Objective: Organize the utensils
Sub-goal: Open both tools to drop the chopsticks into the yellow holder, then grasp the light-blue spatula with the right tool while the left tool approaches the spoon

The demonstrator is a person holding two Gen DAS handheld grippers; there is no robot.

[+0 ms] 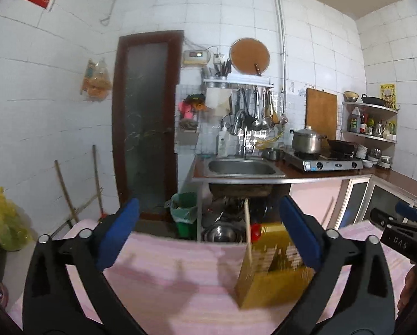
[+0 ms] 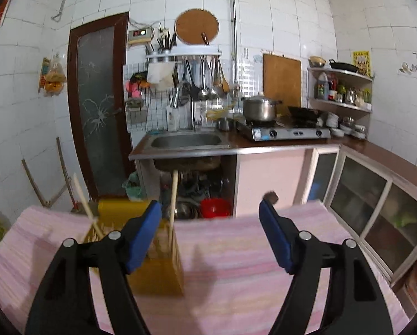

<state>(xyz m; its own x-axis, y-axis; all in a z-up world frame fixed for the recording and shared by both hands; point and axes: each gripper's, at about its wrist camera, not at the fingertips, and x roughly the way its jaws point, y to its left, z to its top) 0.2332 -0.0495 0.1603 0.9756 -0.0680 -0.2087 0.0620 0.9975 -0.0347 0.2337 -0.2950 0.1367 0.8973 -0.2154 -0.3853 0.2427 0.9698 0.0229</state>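
A small home kitchen.
At the frame's middle were a sink, stove, pot and hanging ladles.

- Pink striped cloth covers the table across the lower frame.
- Stainless steel sink at centre, set in a dark countertop.
- Steel lidded pot on a silver two-burner gas stove, right of the sink.
- Round wooden board hangs on the white tiled wall, upper centre; rectangular wooden cutting board leans to its right.
- Dark-framed frosted glass door, left.
- Red plastic basin under the sink.
- Green waste bin beside the door.
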